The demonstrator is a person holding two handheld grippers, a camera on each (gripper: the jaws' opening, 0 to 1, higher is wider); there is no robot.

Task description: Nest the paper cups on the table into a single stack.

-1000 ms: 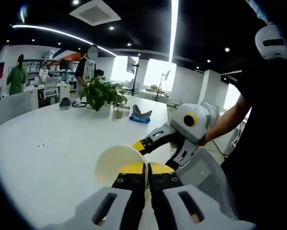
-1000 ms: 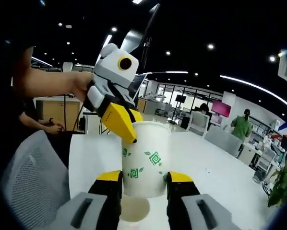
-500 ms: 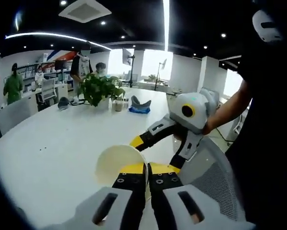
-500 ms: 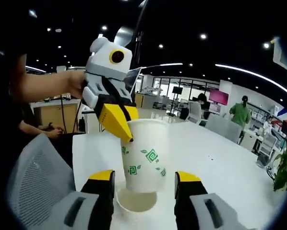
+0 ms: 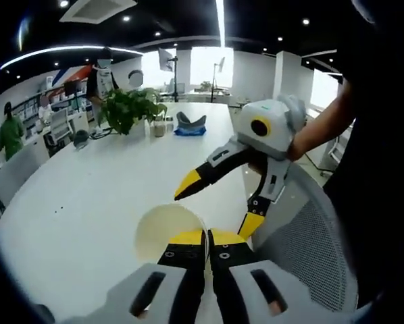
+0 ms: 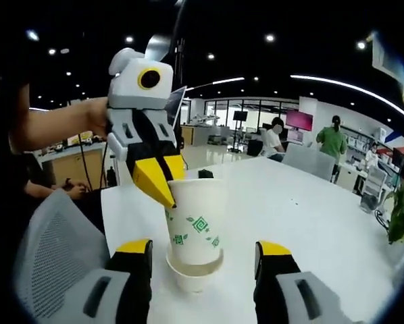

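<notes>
Left gripper (image 5: 205,237): jaws pinched together on the rim of a paper cup (image 6: 194,217) — in the right gripper view its yellow tips bite the cup's upper left edge, and a person's hand holds the gripper body.
Right gripper (image 6: 206,248): jaws spread wide, one on each side of the cup and clear of its wall; in the left gripper view it reaches in from the right with both yellow tips apart.
Held cup: white with green square-spiral marks, upright, its base sunk into a second cup.
Lower cup (image 6: 193,275): stands on the table (image 6: 303,223) between the right gripper's jaws — just its rim and a short band of wall show around the held cup.
Cup mouth: in the left gripper view the pale round opening lies just beyond the closed jaws.
Table: white, long.
Chair (image 6: 50,243): grey mesh back, at the near edge of the table.
Far end: a potted plant (image 5: 133,108) and a blue-and-grey object (image 5: 190,125) on the table.
Background: people standing and seated at desks.
</notes>
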